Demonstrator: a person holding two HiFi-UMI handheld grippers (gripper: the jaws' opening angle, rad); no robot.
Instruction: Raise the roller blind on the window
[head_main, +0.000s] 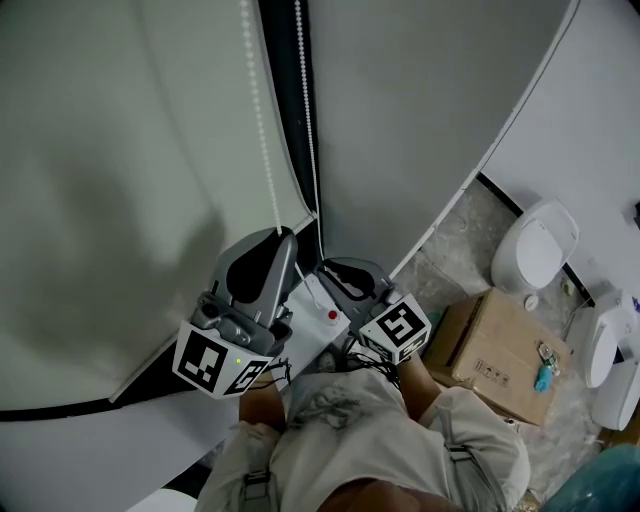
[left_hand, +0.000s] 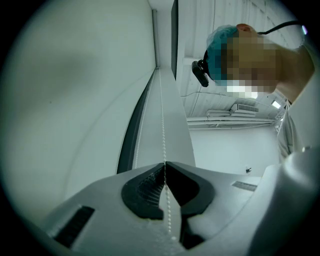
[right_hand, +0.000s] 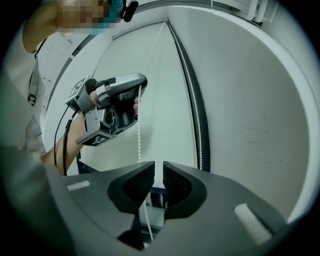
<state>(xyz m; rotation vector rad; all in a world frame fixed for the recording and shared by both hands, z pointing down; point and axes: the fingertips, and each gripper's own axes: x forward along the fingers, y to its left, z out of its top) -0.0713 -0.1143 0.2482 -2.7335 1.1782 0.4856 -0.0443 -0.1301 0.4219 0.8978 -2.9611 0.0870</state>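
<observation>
Head view: roller blind (head_main: 120, 200) hangs down over the window ahead-left, and its bead chain (head_main: 262, 120) drops as two strands along the dark frame (head_main: 285, 80) at the blind's right edge. Left claw (head_main: 280, 240) sits on the nearer strand, right claw (head_main: 340, 275) just beside it and lower. No desk here: speckled stone floor (head_main: 450, 250), cardboard box (head_main: 495, 355) to the right, plain white wall (head_main: 430, 120). Left gripper view: left claw (left_hand: 165, 165) is closed tight on the bead chain (left_hand: 162, 130), the strand running straight up from the pad tips. Right gripper view: right claw (right_hand: 159, 172) has its pads a little apart, nothing pinched. A thin strand shows low in the throat, but the pads aren't pressing it. The second strand (right_hand: 197, 125) hangs free along the frame. Handling guess: the chain is light and limp, and the beads give the pads a positive stop, but it is thin enough to slip out sideways. Pinch it mid-pad and pull in line with the strand. Leave the fabric alone, it looks soft. Can't tell which strand lifts.
</observation>
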